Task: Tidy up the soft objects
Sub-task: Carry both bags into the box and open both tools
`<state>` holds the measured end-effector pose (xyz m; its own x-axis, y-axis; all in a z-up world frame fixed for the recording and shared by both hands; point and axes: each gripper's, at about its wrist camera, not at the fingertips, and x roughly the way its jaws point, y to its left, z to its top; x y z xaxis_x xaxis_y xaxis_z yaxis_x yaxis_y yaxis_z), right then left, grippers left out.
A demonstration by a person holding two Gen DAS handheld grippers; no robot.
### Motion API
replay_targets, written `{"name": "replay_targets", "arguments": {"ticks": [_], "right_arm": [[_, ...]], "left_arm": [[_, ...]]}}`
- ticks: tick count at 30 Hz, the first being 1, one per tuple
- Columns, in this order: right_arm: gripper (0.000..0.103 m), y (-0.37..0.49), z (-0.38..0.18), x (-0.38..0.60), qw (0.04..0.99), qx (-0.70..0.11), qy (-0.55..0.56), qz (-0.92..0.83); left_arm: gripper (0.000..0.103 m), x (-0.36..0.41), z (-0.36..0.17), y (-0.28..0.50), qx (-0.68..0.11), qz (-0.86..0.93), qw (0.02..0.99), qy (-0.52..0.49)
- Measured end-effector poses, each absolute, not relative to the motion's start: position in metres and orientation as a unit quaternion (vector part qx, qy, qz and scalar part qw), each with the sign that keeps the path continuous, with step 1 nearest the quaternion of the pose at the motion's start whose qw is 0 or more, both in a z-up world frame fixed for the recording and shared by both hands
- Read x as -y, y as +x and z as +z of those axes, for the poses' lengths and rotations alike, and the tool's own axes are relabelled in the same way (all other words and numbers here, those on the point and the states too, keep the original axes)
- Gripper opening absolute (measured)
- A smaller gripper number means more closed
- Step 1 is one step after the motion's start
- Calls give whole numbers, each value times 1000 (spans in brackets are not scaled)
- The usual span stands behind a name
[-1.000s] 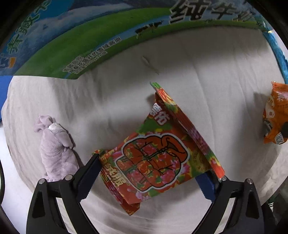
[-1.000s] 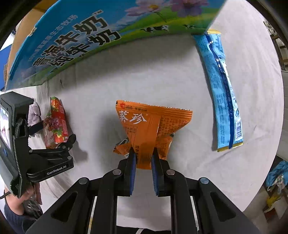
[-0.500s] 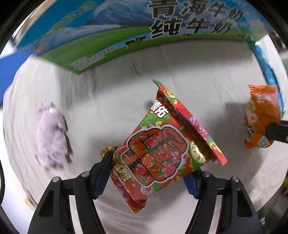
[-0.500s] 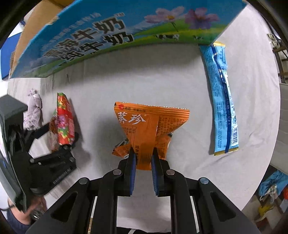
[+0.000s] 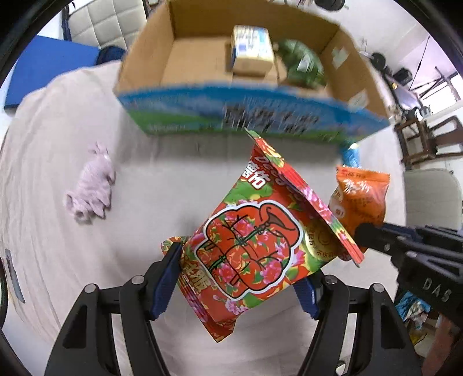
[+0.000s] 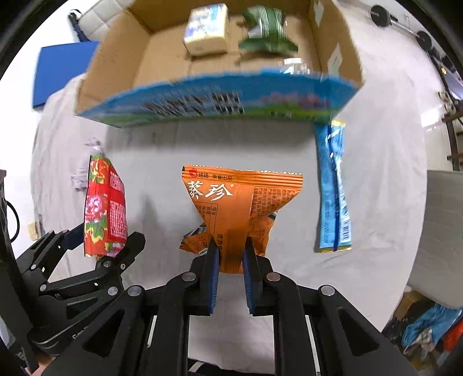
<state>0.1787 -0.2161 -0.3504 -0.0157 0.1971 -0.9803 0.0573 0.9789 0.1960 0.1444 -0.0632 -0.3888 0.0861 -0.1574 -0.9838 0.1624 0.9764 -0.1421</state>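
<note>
My left gripper (image 5: 235, 277) is shut on a red flowered snack pack (image 5: 251, 245) and holds it in the air above the white cloth. The pack also shows in the right wrist view (image 6: 105, 205). My right gripper (image 6: 230, 254) is shut on an orange snack bag (image 6: 240, 199), also lifted; the bag shows at the right of the left wrist view (image 5: 361, 199). An open cardboard box (image 5: 202, 57) with a blue printed front stands ahead (image 6: 162, 57). It holds a pale packet (image 6: 207, 27) and a green bag (image 6: 266, 30).
A lilac plush toy (image 5: 91, 185) lies on the cloth to the left. A long blue packet (image 6: 332, 188) lies to the right of the box front. A blue mat (image 6: 62, 69) lies beyond the cloth at left. Chairs and clutter stand at right.
Both grippers have risen with their packs. The box's open top and its contents have come into view, and the cloth looks farther below.
</note>
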Motion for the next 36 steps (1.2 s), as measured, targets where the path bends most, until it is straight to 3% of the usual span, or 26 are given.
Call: {"name": "replay_targets", "arguments": {"ticks": [8, 16, 26, 36], "right_arm": [[16, 201, -274, 225, 741, -662, 80, 74], [16, 260, -232, 239, 768, -633, 79, 65], [16, 342, -286, 254, 742, -668, 54, 25], [16, 364, -367, 255, 701, -713, 33, 2]], "left_arm": [[68, 56, -295, 223, -621, -112, 775, -23], [68, 57, -280, 297, -611, -111, 783, -41], [68, 34, -338, 386, -678, -77, 721, -116], [68, 21, -393, 452, -705, -44, 687, -172]]}}
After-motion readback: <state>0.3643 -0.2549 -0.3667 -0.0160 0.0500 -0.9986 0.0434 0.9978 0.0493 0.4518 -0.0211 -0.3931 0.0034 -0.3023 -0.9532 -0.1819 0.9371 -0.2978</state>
